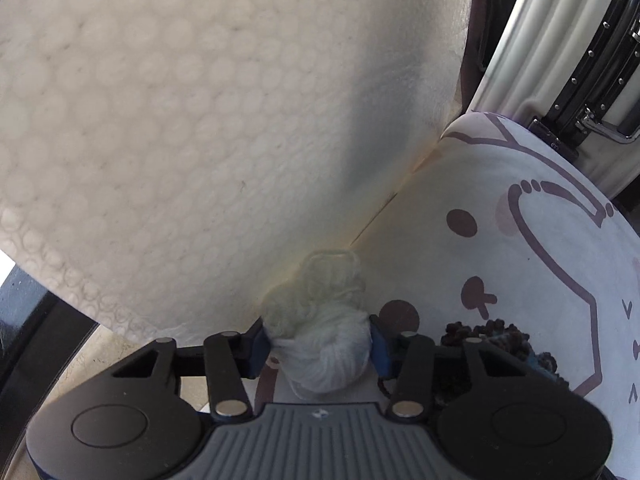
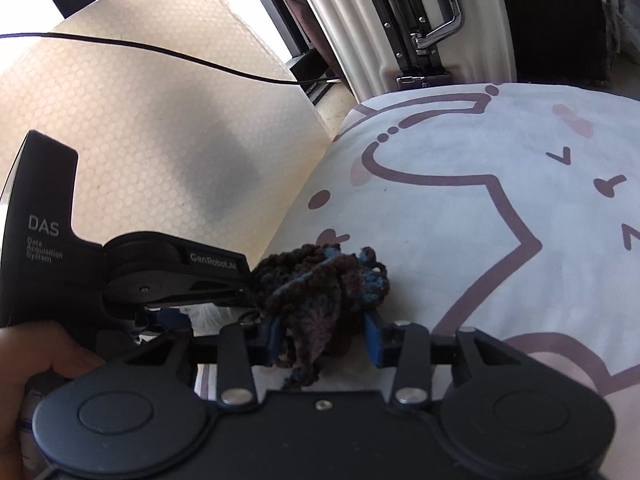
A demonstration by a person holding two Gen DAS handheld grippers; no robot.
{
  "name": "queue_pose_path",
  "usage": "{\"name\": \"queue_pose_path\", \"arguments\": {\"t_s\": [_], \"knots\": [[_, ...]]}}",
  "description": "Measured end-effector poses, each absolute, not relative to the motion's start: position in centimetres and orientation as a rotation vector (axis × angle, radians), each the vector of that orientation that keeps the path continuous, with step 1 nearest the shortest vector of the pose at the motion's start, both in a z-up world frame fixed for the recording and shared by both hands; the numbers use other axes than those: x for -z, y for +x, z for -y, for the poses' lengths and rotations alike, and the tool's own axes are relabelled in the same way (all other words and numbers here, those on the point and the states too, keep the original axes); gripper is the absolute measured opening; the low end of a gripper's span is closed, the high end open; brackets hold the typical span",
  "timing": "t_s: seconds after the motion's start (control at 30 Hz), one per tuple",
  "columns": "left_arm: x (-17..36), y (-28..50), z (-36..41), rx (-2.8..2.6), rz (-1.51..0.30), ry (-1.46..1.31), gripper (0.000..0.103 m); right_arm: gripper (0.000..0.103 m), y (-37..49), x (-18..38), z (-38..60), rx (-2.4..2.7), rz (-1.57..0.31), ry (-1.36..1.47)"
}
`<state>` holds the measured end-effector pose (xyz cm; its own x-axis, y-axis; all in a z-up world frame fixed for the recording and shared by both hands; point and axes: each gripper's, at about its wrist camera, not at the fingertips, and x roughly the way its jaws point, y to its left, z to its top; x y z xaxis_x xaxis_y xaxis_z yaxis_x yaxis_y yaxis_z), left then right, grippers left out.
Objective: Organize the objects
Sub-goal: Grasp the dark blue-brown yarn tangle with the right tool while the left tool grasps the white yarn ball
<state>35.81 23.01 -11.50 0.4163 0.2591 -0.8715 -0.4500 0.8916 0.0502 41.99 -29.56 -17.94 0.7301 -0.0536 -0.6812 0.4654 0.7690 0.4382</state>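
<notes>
My left gripper (image 1: 318, 346) is shut on a pale white-blue yarn ball (image 1: 324, 332), held just above a white cushion with purple cartoon lines (image 1: 500, 240), close to a large beige dotted panel (image 1: 200, 120). My right gripper (image 2: 322, 340) is shut on a dark brown-and-blue crocheted piece (image 2: 320, 284) over the same cushion (image 2: 460, 208). The crocheted piece also shows at the right of the left wrist view (image 1: 492, 332). The left gripper's body (image 2: 132, 276) sits immediately left of the right gripper, with a bit of pale yarn showing under it.
The dotted beige panel (image 2: 140, 120) stands to the left, leaning against the cushion. A white ribbed suitcase with black trim and chrome latches (image 1: 568, 64) stands behind the cushion, also in the right wrist view (image 2: 400, 20). A black cable (image 2: 160, 50) crosses the panel. A dark box (image 2: 556, 28) sits at back right.
</notes>
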Motion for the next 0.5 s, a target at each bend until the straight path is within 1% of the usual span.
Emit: {"name": "queue_pose_path", "arguments": {"t_s": [0.13, 0.33, 0.5], "knots": [[10.9, 35.1, -23.2, -0.439, -1.051, -0.201, 0.048, 0.035, 41.7, 17.4, 29.2, 0.310, -0.708, 0.619], [8.5, 33.5, -22.1, -0.385, -1.035, -0.167, 0.048, 0.032, 40.5, 15.6, 28.8, 0.339, -0.718, 0.590], [5.8, 31.3, -21.0, -0.362, -1.004, -0.155, 0.047, 0.031, 38.6, 13.0, 28.4, 0.367, -0.715, 0.562]]}}
